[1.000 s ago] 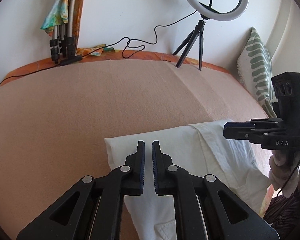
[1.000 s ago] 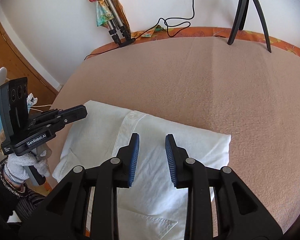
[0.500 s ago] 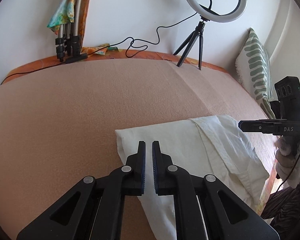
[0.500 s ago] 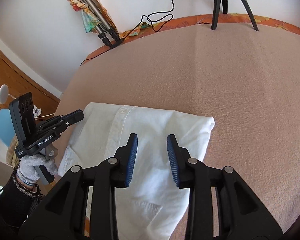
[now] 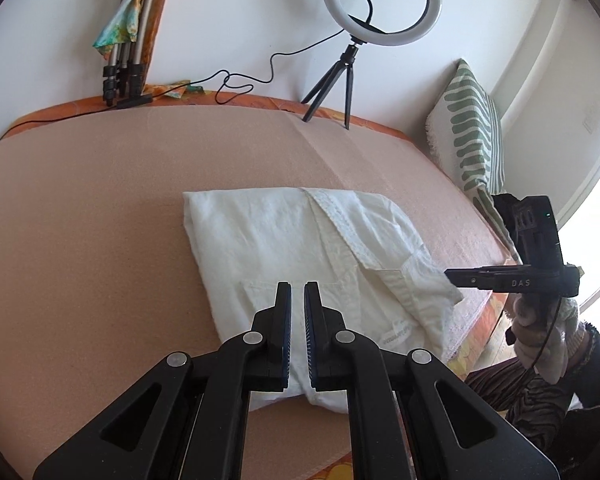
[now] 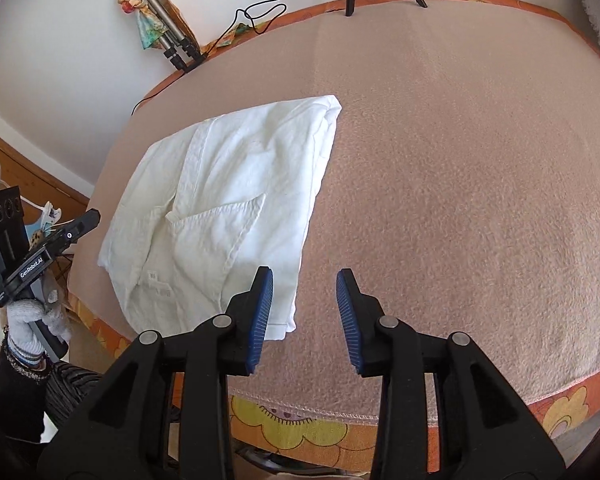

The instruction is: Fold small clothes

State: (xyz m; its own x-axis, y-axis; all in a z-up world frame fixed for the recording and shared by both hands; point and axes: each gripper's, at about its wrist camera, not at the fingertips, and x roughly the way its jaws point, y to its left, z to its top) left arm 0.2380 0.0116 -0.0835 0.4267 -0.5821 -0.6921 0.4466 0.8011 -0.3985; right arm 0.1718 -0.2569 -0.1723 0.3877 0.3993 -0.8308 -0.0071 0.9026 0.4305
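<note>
A white folded garment [image 5: 300, 264] lies flat on the pink blanket near the bed's front edge; it also shows in the right wrist view [image 6: 228, 204]. My left gripper [image 5: 297, 300] hovers above the garment's near part, jaws nearly together with a narrow gap, holding nothing. My right gripper [image 6: 304, 292] is open and empty, above the blanket just right of the garment's near corner. Each gripper shows from the side in the other's view: the right one [image 5: 512, 280] and the left one [image 6: 44, 252].
The pink blanket [image 6: 460, 160] covers the bed. A ring light on a tripod [image 5: 348, 40] stands at the far edge with a cable. Folded tripods [image 5: 128, 64] lean on the wall. A striped pillow [image 5: 472, 132] stands at the right.
Both grippers have pulled back and risen from the garment, so the whole garment now shows. The right gripper has opened wider and shifted to the right, off the cloth.
</note>
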